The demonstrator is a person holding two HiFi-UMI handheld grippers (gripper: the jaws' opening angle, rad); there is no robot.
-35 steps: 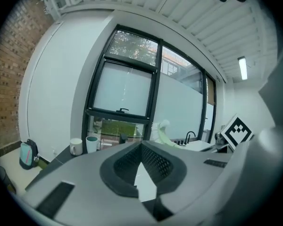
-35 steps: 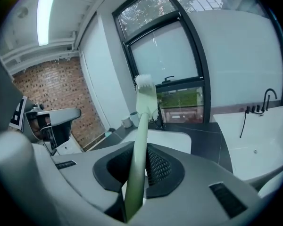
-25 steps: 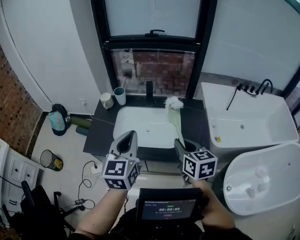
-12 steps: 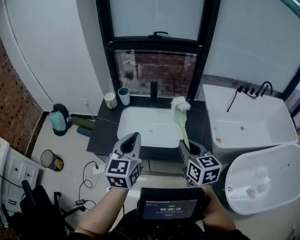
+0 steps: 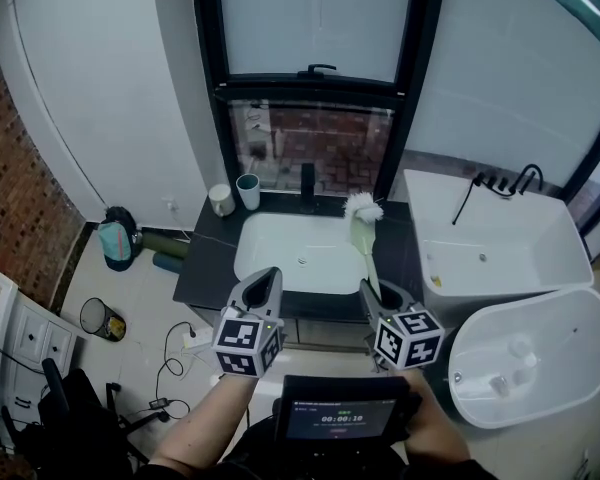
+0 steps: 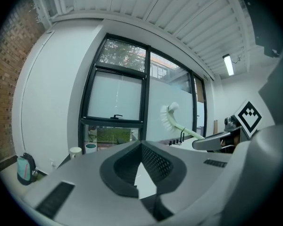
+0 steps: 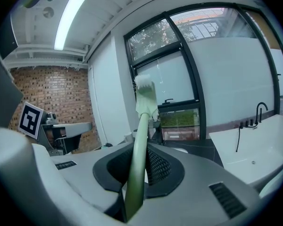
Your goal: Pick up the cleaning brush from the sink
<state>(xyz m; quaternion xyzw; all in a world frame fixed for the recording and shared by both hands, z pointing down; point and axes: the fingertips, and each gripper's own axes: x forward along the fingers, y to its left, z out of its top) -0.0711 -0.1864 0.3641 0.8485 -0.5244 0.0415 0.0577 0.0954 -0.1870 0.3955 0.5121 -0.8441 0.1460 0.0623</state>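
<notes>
The cleaning brush (image 5: 364, 230) has a pale green handle and a white bristle head. My right gripper (image 5: 372, 290) is shut on the lower end of its handle and holds it up over the right edge of the white sink (image 5: 280, 258), head pointing away. In the right gripper view the handle (image 7: 137, 164) runs up between the pads to the bristles. My left gripper (image 5: 267, 280) hovers in front of the sink's near left edge. Its jaws meet at the tips (image 6: 141, 147) with nothing between them. From there the brush (image 6: 170, 117) shows to the right.
A black faucet (image 5: 307, 180) stands behind the basin and two cups (image 5: 220, 200) sit on the dark counter at the back left. A white bathtub (image 5: 500, 243) and a round white fixture (image 5: 535, 353) fill the right. A bin (image 5: 95, 318) and cables lie on the floor at the left.
My right gripper has shifted a little to the right and up with the brush, mostly early on. My left gripper has sunk slightly. Neither grip has changed.
</notes>
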